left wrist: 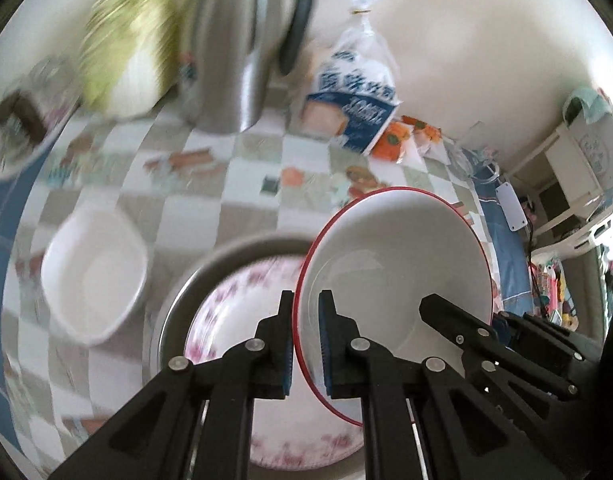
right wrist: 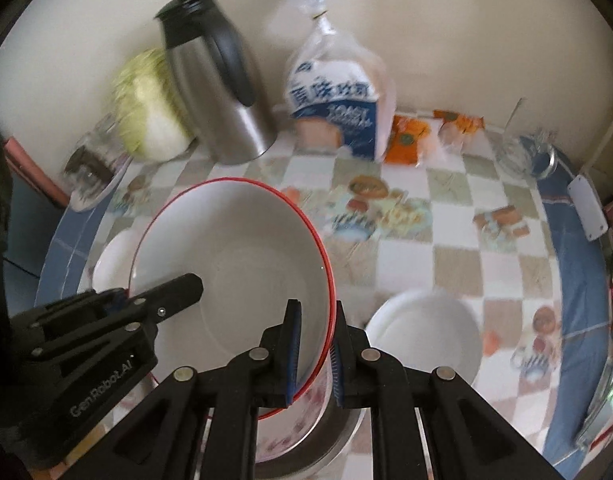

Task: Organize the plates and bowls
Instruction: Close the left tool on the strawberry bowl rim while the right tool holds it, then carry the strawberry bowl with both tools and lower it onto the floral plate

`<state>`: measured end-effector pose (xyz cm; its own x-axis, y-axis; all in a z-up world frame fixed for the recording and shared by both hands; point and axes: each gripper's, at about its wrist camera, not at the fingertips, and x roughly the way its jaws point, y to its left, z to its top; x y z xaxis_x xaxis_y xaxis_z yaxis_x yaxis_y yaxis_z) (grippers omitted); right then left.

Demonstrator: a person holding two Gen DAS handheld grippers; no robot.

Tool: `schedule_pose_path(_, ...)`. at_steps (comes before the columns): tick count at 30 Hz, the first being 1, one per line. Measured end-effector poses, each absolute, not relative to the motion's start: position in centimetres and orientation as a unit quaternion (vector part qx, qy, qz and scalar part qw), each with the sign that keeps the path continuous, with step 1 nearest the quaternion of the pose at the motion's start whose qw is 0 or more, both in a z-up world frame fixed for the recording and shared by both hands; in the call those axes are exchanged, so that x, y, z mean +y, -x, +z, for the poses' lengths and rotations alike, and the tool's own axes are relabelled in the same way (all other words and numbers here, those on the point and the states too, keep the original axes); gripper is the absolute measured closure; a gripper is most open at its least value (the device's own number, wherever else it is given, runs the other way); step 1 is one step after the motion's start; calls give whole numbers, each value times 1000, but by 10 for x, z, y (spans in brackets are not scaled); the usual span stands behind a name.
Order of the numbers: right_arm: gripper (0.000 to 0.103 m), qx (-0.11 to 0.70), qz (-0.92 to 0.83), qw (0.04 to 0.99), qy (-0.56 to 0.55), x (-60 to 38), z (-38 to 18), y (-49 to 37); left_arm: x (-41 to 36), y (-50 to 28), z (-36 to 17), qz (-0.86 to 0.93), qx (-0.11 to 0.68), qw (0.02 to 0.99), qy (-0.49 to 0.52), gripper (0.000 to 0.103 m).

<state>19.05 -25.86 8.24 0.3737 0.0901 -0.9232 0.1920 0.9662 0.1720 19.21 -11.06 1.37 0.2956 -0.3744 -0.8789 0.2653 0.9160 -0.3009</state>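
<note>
While both tools grip it by opposite sides of its rim, the red-rimmed white bowl hangs tilted in the air above the table. The left tool has its jaws narrowed onto the bowl's left edge, blue pads pressing either side of the wall. The right tool pinches the bowl's right edge the same way, one pad inside and one outside the red rim.

Below the bowl sits a plate with pink flowers, resting inside a round metal pan. To the left of the pan, in the left wrist view, a squarish white dish lies on the checked tablecloth. In the right wrist view a round white bowl stands on the cloth just right of the held one.

Along the wall at the back of the table stand a steel thermos jug, a cabbage to its left, and a bag of sliced bread to its right. Orange snack packets lie beside the bread. A glass jar sits at the table's far left edge.
</note>
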Motion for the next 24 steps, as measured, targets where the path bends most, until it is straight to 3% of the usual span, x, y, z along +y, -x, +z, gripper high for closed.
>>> schedule_pose_path(10, 89, 554, -9, 817, -157, -217, 58, -151, -70, -155, -2, -174, 551, 813, 67, 93)
schedule_pose_path(24, 89, 523, -28, 829, -196, -214, 46, -143, -74, -162, -12, -175, 546, 818, 42, 93)
